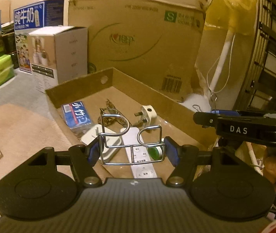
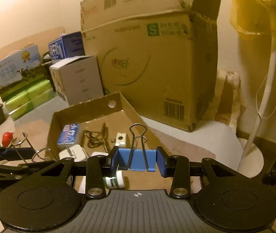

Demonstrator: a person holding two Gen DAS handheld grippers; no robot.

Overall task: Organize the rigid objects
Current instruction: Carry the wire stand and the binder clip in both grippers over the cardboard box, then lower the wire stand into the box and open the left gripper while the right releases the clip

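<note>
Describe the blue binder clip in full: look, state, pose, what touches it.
The binder clip is blue, metal by its look, with two wire handles standing up and slightly apart. The right gripper holds it across its body, a blue pad on each side, above the cardboard tray. Nothing else touches it.

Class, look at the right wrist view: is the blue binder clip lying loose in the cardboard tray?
No, the blue binder clip is clamped between the right gripper pads, above the tray.

I hold a wire rack [image 1: 131,145] with two looped hooks upright over the shallow cardboard tray [image 1: 83,83]. My other claw carries a blue binder clip [image 2: 137,161], its wire handles standing up, above the tray's near edge.
</note>
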